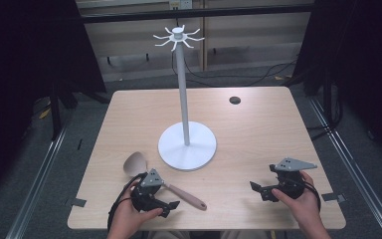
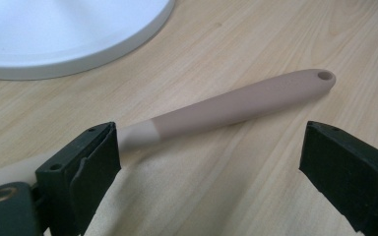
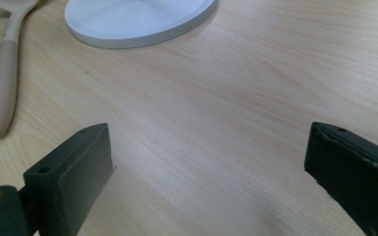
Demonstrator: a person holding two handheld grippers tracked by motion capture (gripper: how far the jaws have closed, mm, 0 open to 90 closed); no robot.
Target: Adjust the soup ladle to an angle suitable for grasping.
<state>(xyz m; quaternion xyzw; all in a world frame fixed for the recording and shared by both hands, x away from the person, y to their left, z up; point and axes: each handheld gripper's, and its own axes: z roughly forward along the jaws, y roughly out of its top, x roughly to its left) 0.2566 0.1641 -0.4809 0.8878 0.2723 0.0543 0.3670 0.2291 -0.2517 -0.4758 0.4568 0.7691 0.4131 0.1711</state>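
1. High view: no brand, label or readable writing shows on any object; the pale wooden table (image 1: pixel 258 129) is plain apart from a small dark round spot (image 1: pixel 235 100) near its far right.
2. High view: the left gripper (image 1: pixel 171 205), black with a grey three-cornered plate on top, is held in the person's left hand (image 1: pixel 129 214) at the near left of the table, lying over the middle of the beige spoon-like utensil with a pinkish-brown handle (image 1: pixel 186 195).
3. Left gripper view: the jaws stand wide apart with nothing clamped between them. The utensil (image 2: pixel 241 103) runs diagonally across the gap; its pale neck passes behind the jaw at the left of that view. Whether that jaw touches it I cannot tell. The handle end, pierced by a small hole, lies free on the wood near the other jaw.
4. High view: the right gripper (image 1: pixel 256 190), also black with a grey plate, sits in the right hand (image 1: pixel 301 199) at the near right of the table, well apart from the utensil.
5. Right gripper view: its jaws are spread wide over bare wood, holding nothing. The utensil (image 3: pixel 0 83) lies far off at the left edge.
6. High view: the white stand with a round flat base, tall pole and ring of curved hooks on top (image 1: pixel 185 119) stands upright at mid-table, its base just beyond the utensil's bowl.
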